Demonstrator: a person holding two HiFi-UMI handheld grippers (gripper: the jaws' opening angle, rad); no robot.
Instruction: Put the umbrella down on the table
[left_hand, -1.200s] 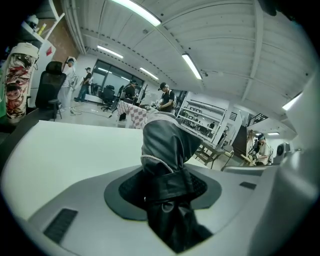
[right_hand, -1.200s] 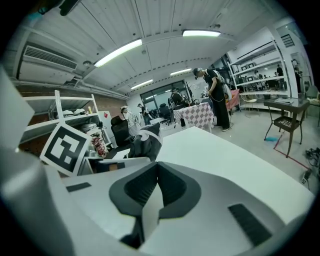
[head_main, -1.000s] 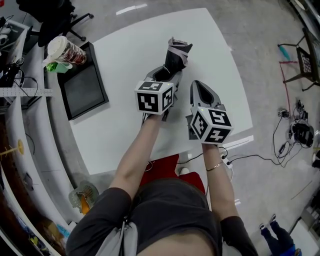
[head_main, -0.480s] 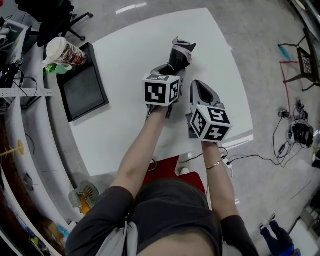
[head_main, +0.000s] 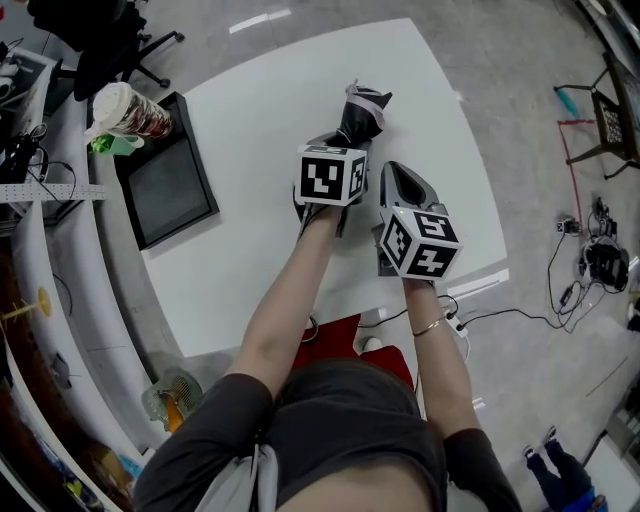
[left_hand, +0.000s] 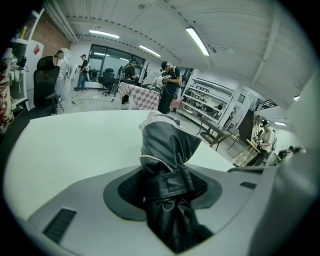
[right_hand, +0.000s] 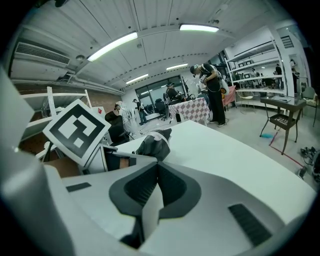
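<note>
umbrella (left_hand: 167, 140): folded, black, over counter (left_hand: 75, 140)
left hand-held gripper (left_hand: 165, 182): clamped on umbrella
right hand-held gripper (right_hand: 156, 172): clenched, empty, beside umbrella

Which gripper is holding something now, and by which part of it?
The left gripper clamps the folded umbrella around its strapped middle; the right gripper is shut and holds nothing.

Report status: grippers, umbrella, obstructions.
Left gripper shut on umbrella; right gripper shut, empty. Umbrella folded, low over table, contact unclear. Nothing in the way.
</note>
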